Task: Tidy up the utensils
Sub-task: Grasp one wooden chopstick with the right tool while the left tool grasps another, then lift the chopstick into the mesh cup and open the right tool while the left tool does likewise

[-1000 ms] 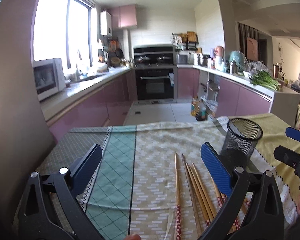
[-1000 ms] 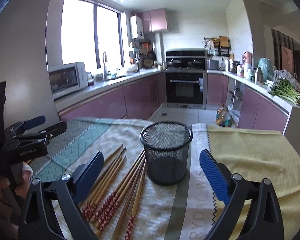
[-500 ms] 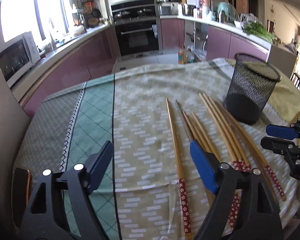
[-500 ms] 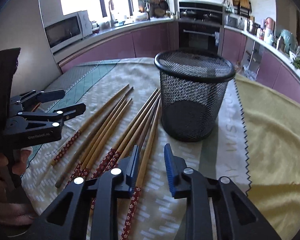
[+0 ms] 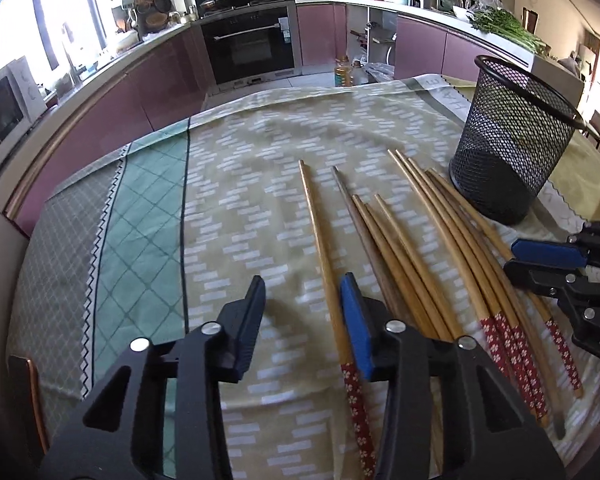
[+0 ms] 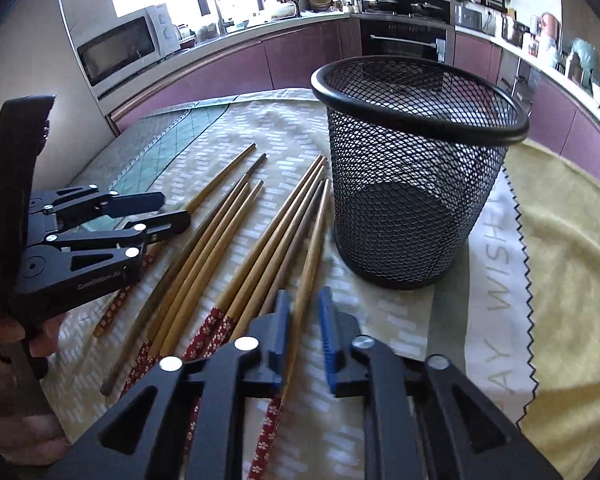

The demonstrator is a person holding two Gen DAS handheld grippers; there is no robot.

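Note:
Several wooden chopsticks (image 5: 420,248) with red floral ends lie side by side on the tablecloth (image 5: 240,184); they also show in the right wrist view (image 6: 236,248). A black mesh cup (image 5: 512,148) stands upright to their right, also in the right wrist view (image 6: 412,184), with nothing in it. My left gripper (image 5: 302,312) is open, low over the leftmost chopstick (image 5: 320,240), which lies between its jaws. My right gripper (image 6: 304,316) is partly open around the rightmost chopstick (image 6: 310,256), jaws apart from it. Each gripper shows in the other's view.
The table edge (image 5: 100,160) runs at the far side, with the kitchen floor and purple cabinets (image 5: 160,80) beyond. A yellow cloth (image 6: 572,248) covers the table right of the cup. A dark phone-like object (image 5: 22,396) lies at the left edge.
Both grippers have dropped lower and closer to the chopsticks. The left jaws have narrowed around the leftmost chopstick. The right gripper has moved onto the rightmost chopstick.

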